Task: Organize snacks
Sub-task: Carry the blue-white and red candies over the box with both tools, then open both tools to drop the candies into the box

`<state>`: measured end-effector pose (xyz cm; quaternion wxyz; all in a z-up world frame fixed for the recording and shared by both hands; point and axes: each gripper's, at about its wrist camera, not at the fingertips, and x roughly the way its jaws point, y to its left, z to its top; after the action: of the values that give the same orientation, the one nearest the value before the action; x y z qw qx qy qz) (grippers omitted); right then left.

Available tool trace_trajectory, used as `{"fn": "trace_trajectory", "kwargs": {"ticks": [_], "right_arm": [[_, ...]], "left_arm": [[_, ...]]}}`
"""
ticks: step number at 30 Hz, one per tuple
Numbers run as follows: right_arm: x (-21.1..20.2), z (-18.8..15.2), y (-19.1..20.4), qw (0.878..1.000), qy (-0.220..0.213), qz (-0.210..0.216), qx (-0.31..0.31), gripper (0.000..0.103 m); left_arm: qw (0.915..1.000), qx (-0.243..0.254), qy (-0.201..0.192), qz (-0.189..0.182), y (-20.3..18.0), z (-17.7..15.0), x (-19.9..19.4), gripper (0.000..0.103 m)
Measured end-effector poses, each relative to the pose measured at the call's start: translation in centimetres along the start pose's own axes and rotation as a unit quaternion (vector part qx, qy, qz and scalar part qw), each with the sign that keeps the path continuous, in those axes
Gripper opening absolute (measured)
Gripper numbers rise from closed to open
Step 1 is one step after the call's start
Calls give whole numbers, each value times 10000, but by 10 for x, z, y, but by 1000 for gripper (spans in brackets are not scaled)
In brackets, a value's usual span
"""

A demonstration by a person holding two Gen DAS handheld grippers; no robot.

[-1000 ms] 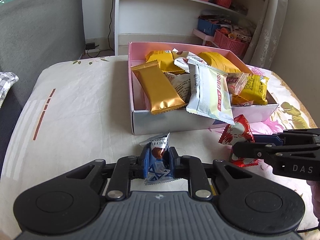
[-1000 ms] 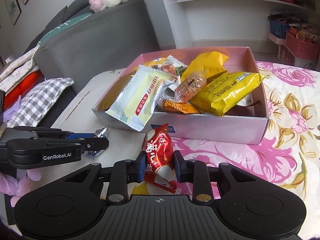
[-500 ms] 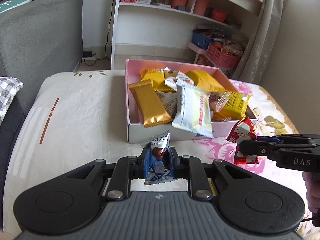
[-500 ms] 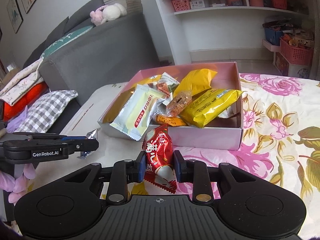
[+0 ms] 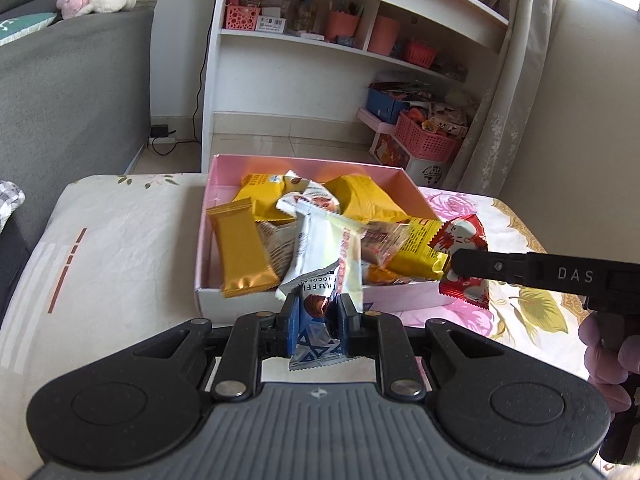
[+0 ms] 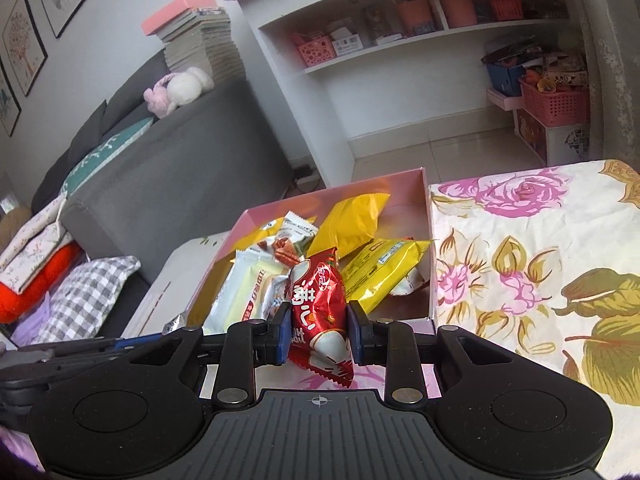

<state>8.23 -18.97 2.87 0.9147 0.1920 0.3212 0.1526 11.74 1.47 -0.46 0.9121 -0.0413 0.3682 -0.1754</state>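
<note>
I hold both tools tilted downward toward the pink box [image 5: 304, 162], which I use as my landmark. My left gripper [image 5: 316, 322] sits just before the box's near wall, its 2 blue-padded jaws clamped together on a blue truffle packet [image 5: 314, 338]. That packet is glossy foil with white triangle prints and crimped, saw-toothed ends; it stands upright between the pads, its top reaching in front of the box's white outer wall.

My right gripper [image 6: 318, 330] is at the box's near right corner, jaws pressed on a red snack packet [image 6: 320, 300], shiny plastic with white characters and a zigzag bottom seam. From the left wrist view, that red packet [image 5: 464, 260] hangs at the box's right edge, pinched by the long black finger marked DAS, with my gloved hand [image 5: 608, 360] gripping the handle to the right of the box.

Inside the box lie crinkly wrappers heaped loosely: a flat gold foil bar [image 5: 242, 250] along the left wall, a pale white-green pouch [image 5: 326, 256] leaning over the front wall, and puffy yellow bags [image 6: 354, 220] toward the back. The box is thin card, pink inside. It rests on a cloth [image 6: 532, 264] printed with pink roses to the box's right.
</note>
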Motion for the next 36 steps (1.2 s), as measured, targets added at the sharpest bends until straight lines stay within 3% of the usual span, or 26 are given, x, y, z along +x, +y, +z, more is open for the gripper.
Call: {"fn": "trace_trajectory", "kwargs": {"ticks": [15,36], "right_arm": [[8,17,-32,9981,-272,-23,558,28],[43,26,-51,9924,-456,-165,1135,29]], "left_arm": [[9995,-210,-76,223,-11,13,38,16],[9997,-130,-189,1,-22,20,75,16]]}}
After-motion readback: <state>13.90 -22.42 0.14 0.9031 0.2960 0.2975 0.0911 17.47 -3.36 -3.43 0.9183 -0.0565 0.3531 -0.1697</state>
